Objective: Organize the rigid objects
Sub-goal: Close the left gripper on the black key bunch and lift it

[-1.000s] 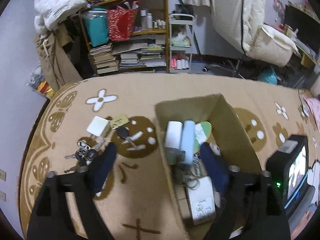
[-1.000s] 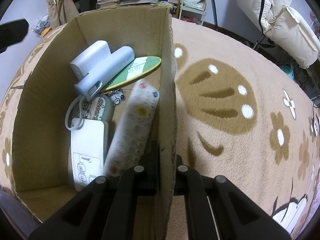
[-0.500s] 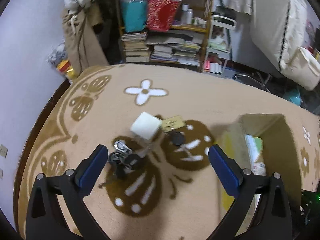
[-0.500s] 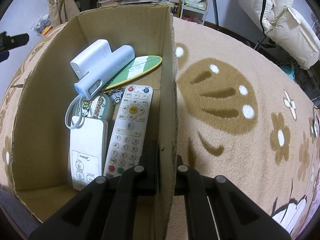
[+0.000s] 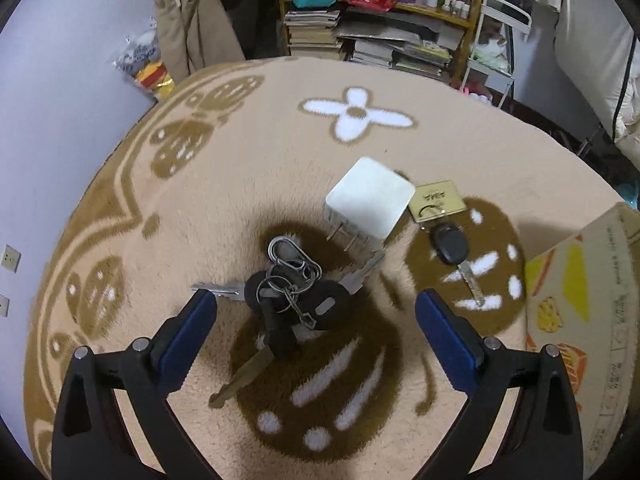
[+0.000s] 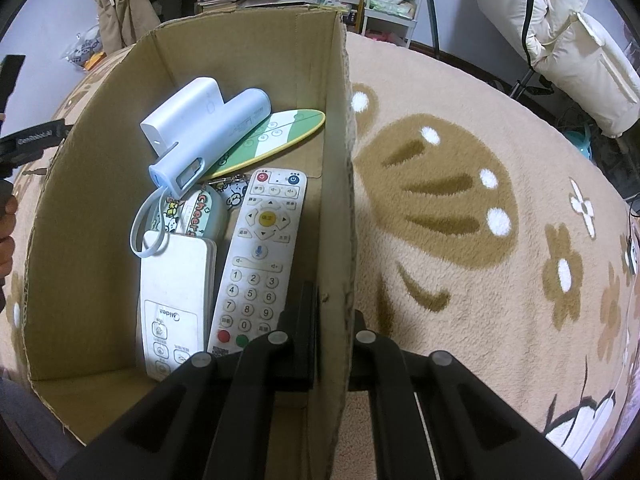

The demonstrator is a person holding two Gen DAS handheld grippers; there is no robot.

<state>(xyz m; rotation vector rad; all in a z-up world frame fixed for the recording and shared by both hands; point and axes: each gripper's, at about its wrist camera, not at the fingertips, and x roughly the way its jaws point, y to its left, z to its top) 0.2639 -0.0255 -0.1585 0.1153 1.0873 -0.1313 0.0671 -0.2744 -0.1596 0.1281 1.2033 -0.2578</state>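
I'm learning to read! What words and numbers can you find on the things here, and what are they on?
"Midea": white remote.
"Cheers": cartoon case.
"1" to "0": number keys on the grey remote; its other labels are too small.
"GenRobot.AI": left tongs.
Gold tag, cardboard box print: unreadable.

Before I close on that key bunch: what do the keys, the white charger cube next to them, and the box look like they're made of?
Key bunch: bright metal blades and rings, matte black heads, probably plastic. White charger cube: smooth plastic shell, faint sheen, two metal prongs. Cardboard box: plain brown corrugated board with creases and frayed edges.
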